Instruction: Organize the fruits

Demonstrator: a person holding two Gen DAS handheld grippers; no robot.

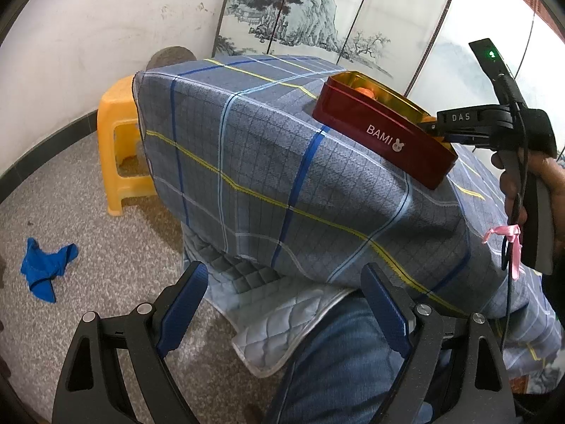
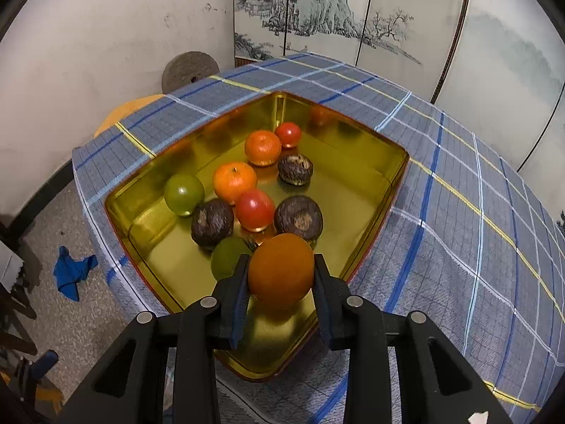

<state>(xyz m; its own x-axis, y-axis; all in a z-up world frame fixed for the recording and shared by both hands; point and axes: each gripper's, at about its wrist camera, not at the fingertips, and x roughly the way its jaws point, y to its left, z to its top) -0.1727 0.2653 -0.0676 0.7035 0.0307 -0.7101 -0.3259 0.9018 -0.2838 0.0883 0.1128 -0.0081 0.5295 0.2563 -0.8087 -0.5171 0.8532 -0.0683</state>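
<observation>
A red tin with a gold inside (image 2: 367, 162) sits on the checked tablecloth; it also shows in the left wrist view (image 1: 381, 130), marked BAMI. In it lie several fruits: two oranges (image 2: 234, 181), two red ones (image 2: 255, 209), green ones (image 2: 184, 194) and dark brown ones (image 2: 298, 217). My right gripper (image 2: 279, 274) is shut on an orange (image 2: 281, 270), held over the near part of the tin; it also shows from outside (image 1: 459, 125). My left gripper (image 1: 282, 304) is open and empty, low at the table's side.
The blue-grey checked cloth (image 1: 268, 162) hangs over the table edge. A yellow stool (image 1: 118, 148) stands by the table's far corner. A blue rag (image 1: 46, 268) lies on the floor. A painted folding screen (image 2: 317, 10) stands behind. A person's leg in jeans (image 1: 339, 364) is below my left gripper.
</observation>
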